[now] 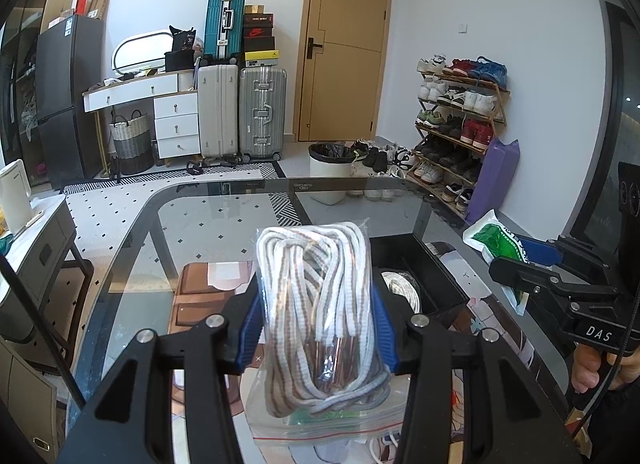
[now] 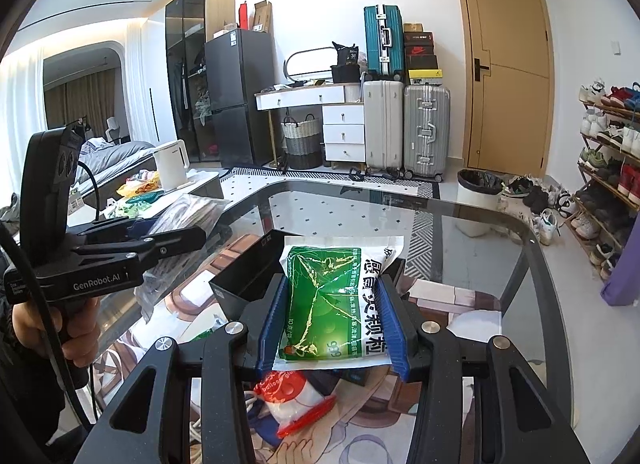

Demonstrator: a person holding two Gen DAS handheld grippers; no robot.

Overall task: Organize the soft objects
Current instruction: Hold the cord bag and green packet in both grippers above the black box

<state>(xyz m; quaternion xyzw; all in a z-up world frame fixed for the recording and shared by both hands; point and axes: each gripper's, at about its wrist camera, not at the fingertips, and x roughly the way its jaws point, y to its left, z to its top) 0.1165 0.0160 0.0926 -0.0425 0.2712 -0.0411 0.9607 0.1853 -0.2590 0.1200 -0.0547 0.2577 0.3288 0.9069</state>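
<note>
Two soft packs held above the glass bench

A clear bag of striped white laces (image 1: 320, 312) is clamped in the left gripper (image 1: 318, 328), a green-and-white sachet (image 2: 332, 304) in the right gripper (image 2: 330, 322), near the black box (image 1: 420, 268); slippery film could be lost from either grip.

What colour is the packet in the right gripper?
Green and white packet, clearest in the right wrist view.
</note>
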